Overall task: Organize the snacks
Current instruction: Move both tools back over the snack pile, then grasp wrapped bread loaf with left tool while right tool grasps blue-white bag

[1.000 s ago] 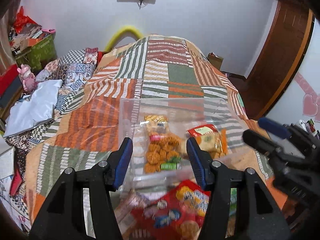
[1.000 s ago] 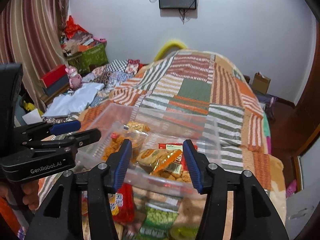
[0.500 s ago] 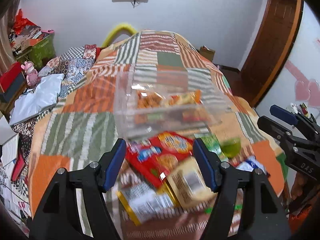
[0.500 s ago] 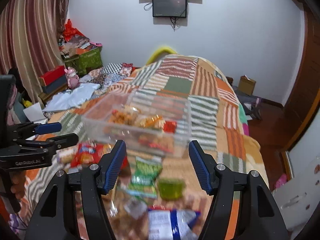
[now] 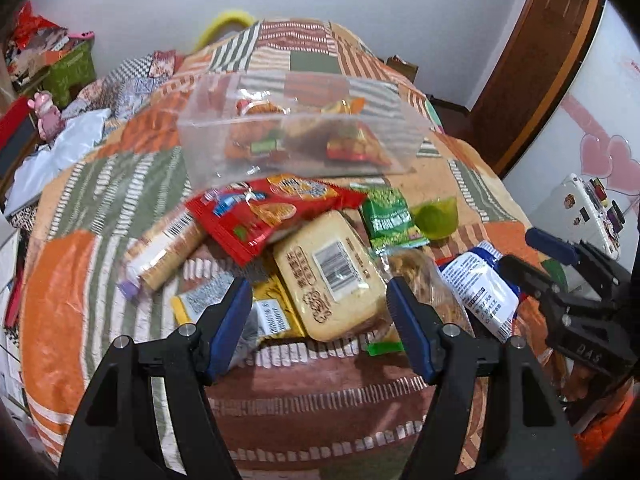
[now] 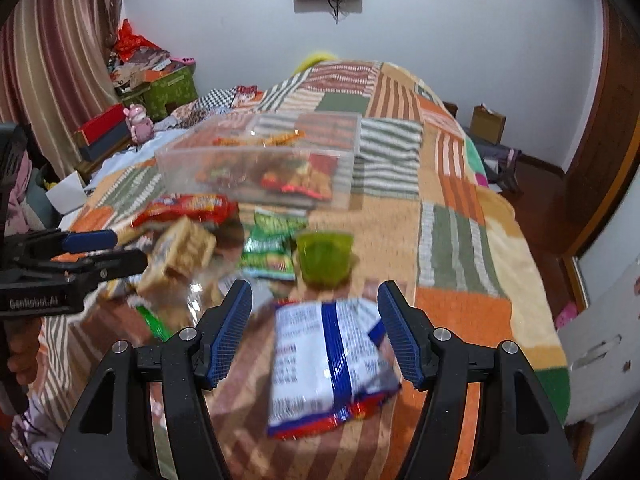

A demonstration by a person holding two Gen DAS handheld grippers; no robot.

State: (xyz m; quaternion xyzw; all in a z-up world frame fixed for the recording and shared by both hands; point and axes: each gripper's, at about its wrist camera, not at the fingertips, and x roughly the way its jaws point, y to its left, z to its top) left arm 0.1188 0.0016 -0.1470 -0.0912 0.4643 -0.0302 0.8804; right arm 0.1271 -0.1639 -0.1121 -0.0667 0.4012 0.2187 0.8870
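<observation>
Both grippers hang empty above a patchwork bedspread (image 5: 100, 216) strewn with snacks: the left gripper (image 5: 319, 304) with its blue-padded jaws spread wide over a beige biscuit pack (image 5: 328, 276), the right gripper (image 6: 314, 320) likewise spread over a white-and-blue snack bag (image 6: 328, 364). Seen from the right wrist, the left tool's black body reads "GenRobot.AI"; seen from the left wrist, the right tool carries raised letters that look like "DAS". The biscuit pack shows a white barcode label and printed characters too small to read. Everything else is placed against that pack: a red cookie bag (image 5: 268, 212) lies just beyond it, overlapping its far edge, with lettering too blurred to read; a green pea-snack packet (image 5: 392, 220) sits beyond it toward the right gripper, and a green jelly cup (image 5: 436, 220) stands upright just past that packet. A long cracker sleeve (image 5: 164, 252) with a barcode lies on the side away from the right gripper, and a yellow packet (image 5: 264, 308) is tucked under the pack's near edge. Farther beyond, past the red bag, rests a clear plastic bin (image 5: 296, 132), holding several small wrapped snacks in orange, red and green wrappers. The white-and-blue bag lies beside the pack, toward the right gripper.
</observation>
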